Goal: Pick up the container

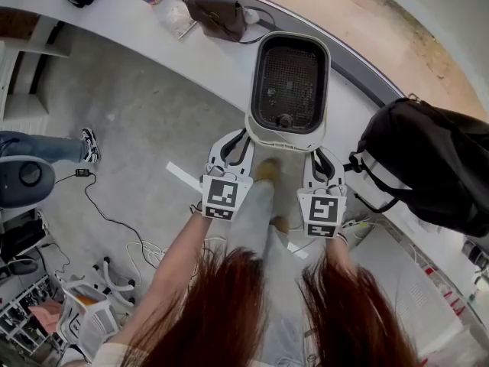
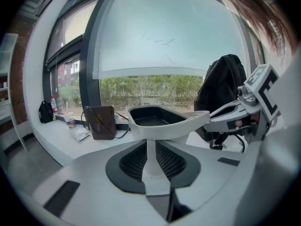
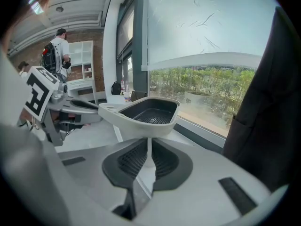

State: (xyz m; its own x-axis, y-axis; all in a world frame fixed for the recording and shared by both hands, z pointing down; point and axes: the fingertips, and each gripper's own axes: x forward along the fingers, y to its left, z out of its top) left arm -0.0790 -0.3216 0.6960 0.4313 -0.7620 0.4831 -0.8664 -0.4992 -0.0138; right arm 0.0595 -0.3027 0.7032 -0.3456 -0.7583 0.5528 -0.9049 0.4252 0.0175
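I'm holding the white container (image 1: pixel 289 82) level in the air over the white counter's (image 1: pixel 130 33) near edge, a black backpack (image 1: pixel 428 167) near on its right. The left gripper (image 1: pixel 238 144) and right gripper (image 1: pixel 319 157) are each clamping the container's near rim, side by side.

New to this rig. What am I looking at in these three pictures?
There is no robot here. A person holds a pair of tongs in each hand. The head view looks down from a camera on their head. The other two views come from cameras riding on the tongs and look along the jaws. The left tongs and right tongs are both shut on the near end of a white container with a dark mesh floor. It is held in the air by a white counter. A brown bag and a black backpack sit on the counter.
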